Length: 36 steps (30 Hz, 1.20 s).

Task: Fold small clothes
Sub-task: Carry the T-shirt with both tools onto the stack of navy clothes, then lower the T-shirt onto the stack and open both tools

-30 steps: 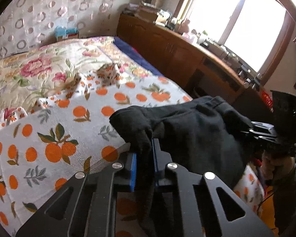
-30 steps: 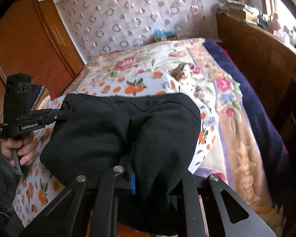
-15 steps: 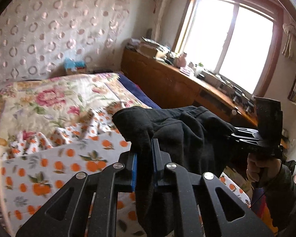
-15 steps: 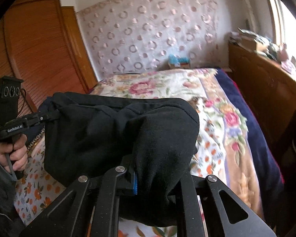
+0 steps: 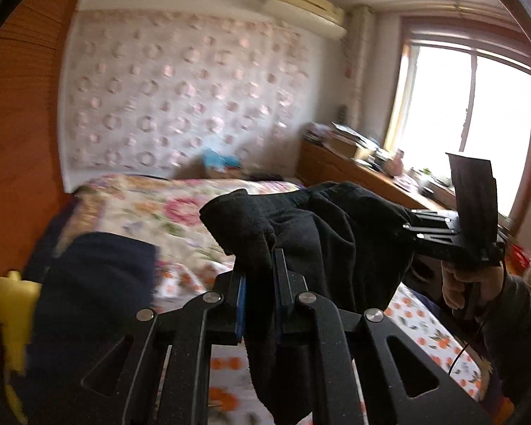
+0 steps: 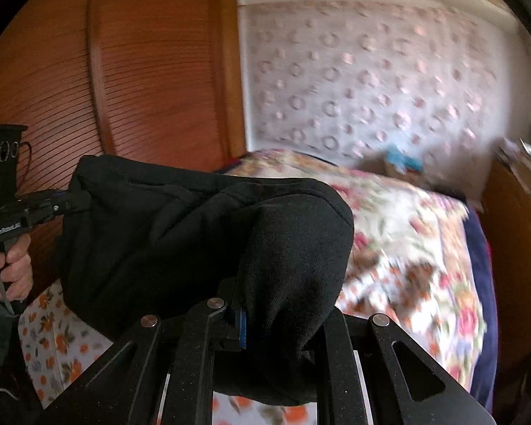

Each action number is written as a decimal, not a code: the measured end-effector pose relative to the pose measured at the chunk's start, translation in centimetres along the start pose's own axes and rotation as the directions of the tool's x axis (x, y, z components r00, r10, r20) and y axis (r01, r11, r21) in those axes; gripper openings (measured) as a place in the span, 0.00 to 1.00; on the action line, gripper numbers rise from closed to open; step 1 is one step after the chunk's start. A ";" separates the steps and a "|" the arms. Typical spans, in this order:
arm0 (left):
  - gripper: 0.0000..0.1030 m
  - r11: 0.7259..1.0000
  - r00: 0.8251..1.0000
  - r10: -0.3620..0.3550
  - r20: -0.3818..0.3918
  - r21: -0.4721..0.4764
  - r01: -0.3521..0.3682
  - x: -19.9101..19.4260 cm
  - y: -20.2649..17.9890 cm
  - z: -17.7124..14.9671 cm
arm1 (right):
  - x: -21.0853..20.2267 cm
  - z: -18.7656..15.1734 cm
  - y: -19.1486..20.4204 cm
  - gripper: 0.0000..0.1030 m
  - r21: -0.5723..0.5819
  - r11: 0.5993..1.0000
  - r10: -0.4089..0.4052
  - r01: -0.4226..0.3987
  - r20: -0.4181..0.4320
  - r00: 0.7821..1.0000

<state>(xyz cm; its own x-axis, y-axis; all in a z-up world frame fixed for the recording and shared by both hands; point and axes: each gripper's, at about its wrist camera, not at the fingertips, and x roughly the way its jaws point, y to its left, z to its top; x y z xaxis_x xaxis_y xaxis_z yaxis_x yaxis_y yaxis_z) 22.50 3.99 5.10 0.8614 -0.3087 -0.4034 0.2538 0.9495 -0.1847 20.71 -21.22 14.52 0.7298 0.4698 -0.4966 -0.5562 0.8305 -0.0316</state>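
A black garment (image 5: 322, 233) hangs in the air above the bed, stretched between both grippers. My left gripper (image 5: 260, 265) is shut on one corner of it, with cloth bunched over the tips and trailing down between the fingers. In the same view my right gripper (image 5: 412, 221) grips the far corner, a hand below it. In the right wrist view the black garment (image 6: 180, 241) drapes over my right gripper (image 6: 265, 283), shut on it with its tips hidden by cloth. My left gripper (image 6: 65, 202) pinches the opposite corner there.
The bed (image 5: 152, 209) with a floral quilt and an orange-print sheet (image 5: 424, 326) lies below. A dark blue cloth pile (image 5: 92, 304) with something yellow (image 5: 12, 304) sits at the left. A wooden wardrobe (image 6: 124, 81) stands left, a cluttered wooden sideboard (image 5: 354, 170) under the window right.
Both grippers have lifted the black garment up off the bed and swung left. The views now show more wall, the wardrobe and a dark blue pile.
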 end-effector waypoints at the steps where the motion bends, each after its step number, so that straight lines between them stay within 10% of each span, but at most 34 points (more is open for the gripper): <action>1: 0.12 1.000 0.999 0.030 0.017 -0.008 -0.030 -0.8 1.0 0.1 | 1.1 1.2 0.5 0.13 -0.024 1.000 0.014 -0.014 0.005 1.000; 11: 0.12 0.967 0.966 0.241 0.092 -0.101 -0.232 -6.7 8.3 -2.2 | 13.7 11.8 4.8 0.13 -0.251 0.956 0.167 -0.152 0.038 0.985; 18: 0.13 0.912 0.929 0.363 -0.065 -0.178 -0.369 -5.4 12.7 -8.5 | 25.2 11.1 7.9 0.16 -0.286 0.915 0.265 -0.286 -0.111 0.958; 22: 0.13 0.891 0.911 0.394 -0.122 -0.192 -0.411 -4.2 14.3 -10.6 | 30.2 10.0 6.8 0.38 -0.192 0.957 0.192 -0.216 -0.136 0.972; 28: 0.13 0.883 0.898 0.432 -0.089 -0.158 -0.441 -5.5 14.0 -11.1 | 30.2 8.9 5.8 0.49 -0.160 0.971 0.164 -0.177 -0.091 0.982; 36: 0.47 0.900 0.903 0.429 0.007 -0.090 -0.427 -8.6 10.7 -10.3 | 25.4 4.2 5.9 0.72 -0.091 0.988 0.127 -0.127 -0.009 0.992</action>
<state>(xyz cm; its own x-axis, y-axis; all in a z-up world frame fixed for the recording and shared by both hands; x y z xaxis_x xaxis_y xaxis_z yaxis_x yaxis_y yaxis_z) 13.24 16.25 -2.67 0.8899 0.1291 -0.4375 -0.1789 0.9810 -0.0744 37.66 -3.16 5.41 0.6501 0.5686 -0.5041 -0.6783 0.7333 -0.0476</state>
